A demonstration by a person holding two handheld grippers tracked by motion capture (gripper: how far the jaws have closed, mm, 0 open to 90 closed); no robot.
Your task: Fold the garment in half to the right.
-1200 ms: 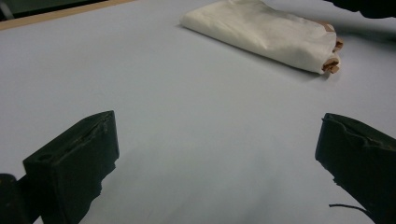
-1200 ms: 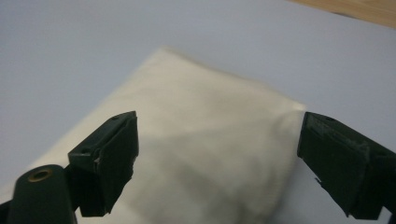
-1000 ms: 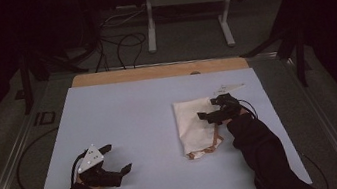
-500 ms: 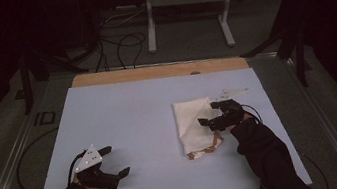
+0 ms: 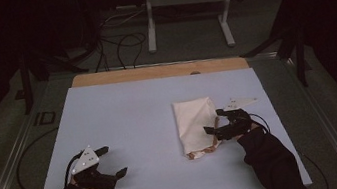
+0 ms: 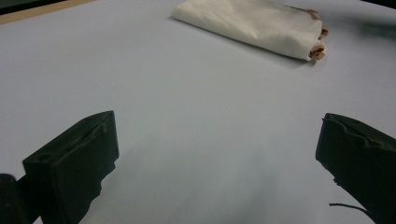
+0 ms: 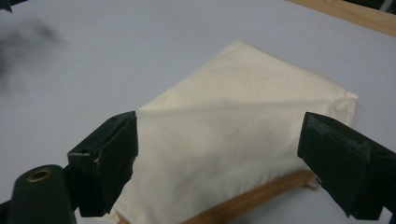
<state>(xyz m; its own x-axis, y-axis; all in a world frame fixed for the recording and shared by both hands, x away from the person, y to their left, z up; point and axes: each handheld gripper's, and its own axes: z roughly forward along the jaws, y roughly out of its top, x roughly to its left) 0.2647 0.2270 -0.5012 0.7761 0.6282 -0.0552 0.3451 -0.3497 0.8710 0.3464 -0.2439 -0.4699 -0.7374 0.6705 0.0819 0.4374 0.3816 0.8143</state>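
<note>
Person wears dark long sleeves (image 5: 272, 160) on both arms. Left gripper (image 5: 108, 161): black body, blocky black fingers (image 6: 74, 163) with worn, chipped edges, and a pale grey three-cornered plate (image 5: 85, 159) with small dark holes on top. A thin black cable (image 5: 21, 169) trails from it. Right gripper (image 5: 213, 121): same black build, a brass-coloured round fitting (image 7: 38, 175) near one finger, grey plate (image 5: 239, 102) on top.

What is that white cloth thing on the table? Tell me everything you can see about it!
The cream cloth bag looks like soft woven fabric, folded flat, with an orange-brown strap or trim poking out along one edge. It lies on the pale blue table, right of the middle. The right gripper hovers at its right edge, jaws wide open, not gripping it.
</note>
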